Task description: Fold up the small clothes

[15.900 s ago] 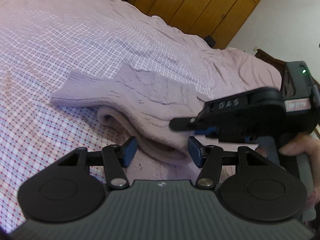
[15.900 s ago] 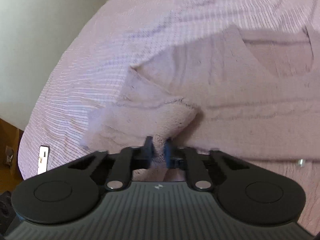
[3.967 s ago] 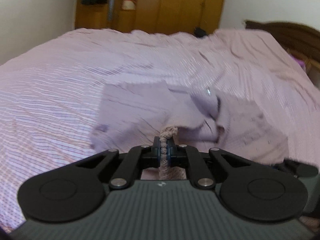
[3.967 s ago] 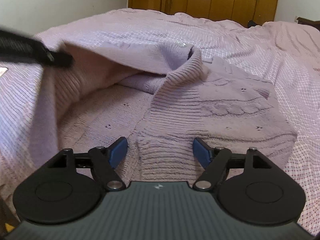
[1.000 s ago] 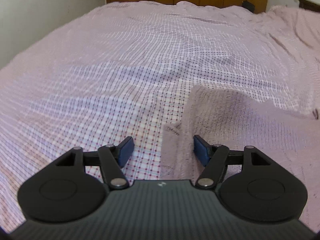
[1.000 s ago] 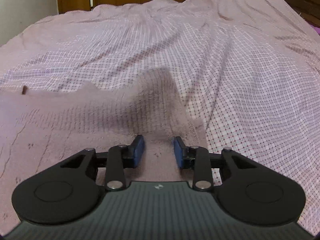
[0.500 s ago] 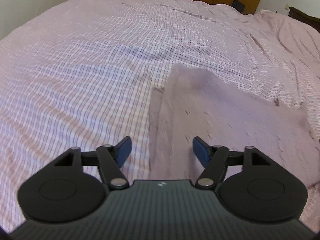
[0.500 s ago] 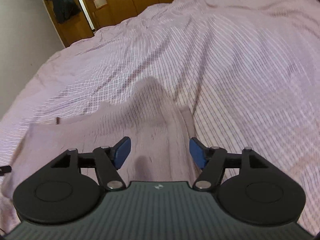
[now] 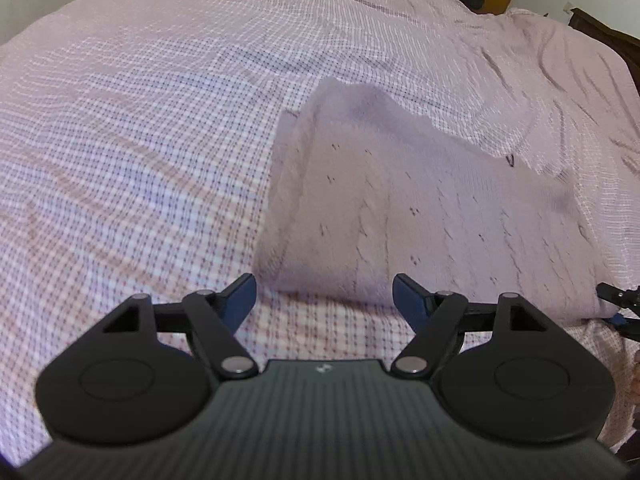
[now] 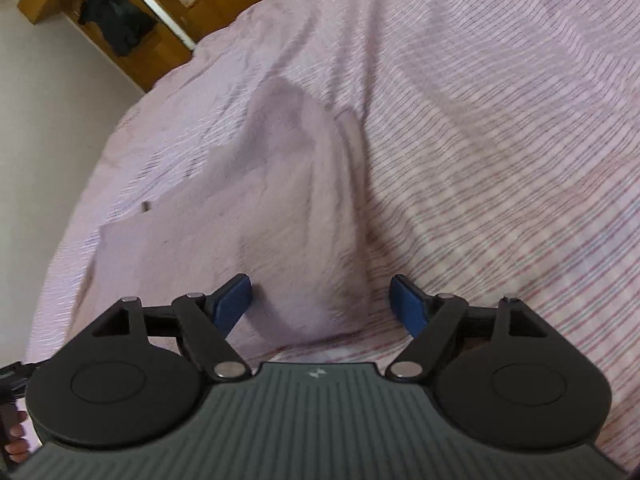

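Observation:
A lilac cable-knit sweater (image 9: 420, 200) lies folded into a flat rectangle on the bed. In the left wrist view my left gripper (image 9: 324, 300) is open, hovering just short of the sweater's near left corner, with nothing pressed between its blue pads. The right wrist view shows the same sweater (image 10: 288, 208) blurred and tilted. My right gripper (image 10: 322, 300) has its jaws opening wide; the sweater's near right corner lies between them, untouched by either pad. The tip of the right gripper (image 9: 618, 304) shows at the right edge of the left wrist view.
A pink checked bed cover (image 9: 140, 140) stretches all around the sweater, wrinkled at the far right. Wooden wardrobes (image 10: 132, 40) with a dark hanging garment (image 10: 116, 24) stand beyond the bed. A dark headboard (image 9: 612, 36) is at the far right. A person's fingers (image 10: 16, 440) hold the left tool.
Both grippers have drawn back from the sweater, so more of it shows. The right jaws have spread from narrow to wide, letting go of the corner, and the right view has rolled.

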`<state>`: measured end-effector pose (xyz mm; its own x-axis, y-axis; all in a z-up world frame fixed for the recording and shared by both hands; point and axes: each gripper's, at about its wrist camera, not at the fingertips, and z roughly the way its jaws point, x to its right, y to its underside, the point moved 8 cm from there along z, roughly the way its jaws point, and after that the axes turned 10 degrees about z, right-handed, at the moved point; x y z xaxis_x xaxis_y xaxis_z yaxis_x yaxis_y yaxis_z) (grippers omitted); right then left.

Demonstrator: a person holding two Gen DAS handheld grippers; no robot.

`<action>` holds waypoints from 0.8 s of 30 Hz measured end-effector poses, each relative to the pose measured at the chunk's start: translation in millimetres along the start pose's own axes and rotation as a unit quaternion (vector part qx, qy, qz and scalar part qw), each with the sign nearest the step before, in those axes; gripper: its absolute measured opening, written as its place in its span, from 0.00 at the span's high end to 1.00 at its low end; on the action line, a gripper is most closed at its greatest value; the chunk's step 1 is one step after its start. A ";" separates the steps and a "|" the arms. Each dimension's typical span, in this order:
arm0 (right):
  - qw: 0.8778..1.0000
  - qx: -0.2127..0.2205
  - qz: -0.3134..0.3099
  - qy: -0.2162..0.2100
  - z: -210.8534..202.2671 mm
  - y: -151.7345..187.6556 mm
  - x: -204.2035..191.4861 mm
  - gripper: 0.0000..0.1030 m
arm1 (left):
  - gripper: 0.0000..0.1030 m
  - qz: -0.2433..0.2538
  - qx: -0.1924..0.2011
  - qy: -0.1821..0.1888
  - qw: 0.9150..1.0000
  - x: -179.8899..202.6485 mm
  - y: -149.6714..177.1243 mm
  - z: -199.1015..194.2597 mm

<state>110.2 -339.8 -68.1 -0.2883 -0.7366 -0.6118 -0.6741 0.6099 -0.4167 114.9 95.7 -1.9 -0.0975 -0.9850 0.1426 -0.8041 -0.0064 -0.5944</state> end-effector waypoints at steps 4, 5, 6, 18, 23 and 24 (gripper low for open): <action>1.000 0.000 0.009 -0.022 6.0 7.5 -8.4 0.17 | 0.26 0.001 -0.007 -0.005 1.000 5.8 7.1 -3.0; 1.000 0.003 0.009 -0.023 7.6 7.5 -10.7 0.16 | 0.26 0.003 -0.008 -0.006 1.000 6.5 7.2 -2.8; 1.000 0.007 0.015 -0.026 8.7 8.0 -12.3 0.16 | 0.26 0.005 -0.009 -0.006 1.000 8.2 7.9 -3.5; 0.987 0.063 0.122 -0.079 19.7 -2.3 -12.5 0.17 | 0.26 0.034 -0.004 -0.019 0.999 21.1 8.0 -3.7; 0.987 0.076 0.136 -0.042 26.5 -6.3 -11.1 0.50 | 0.26 0.033 -0.008 -0.022 0.999 16.1 9.0 -0.2; 0.987 0.075 0.137 -0.040 27.2 -7.1 -11.1 0.55 | 0.26 0.034 -0.012 -0.021 0.999 15.7 8.9 2.2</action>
<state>136.7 -328.0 -76.7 -0.3875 -0.5162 -0.7638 -0.4680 0.8240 -0.3195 107.5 79.8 -6.6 -0.1281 -0.9895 0.0676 -0.8097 0.0650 -0.5832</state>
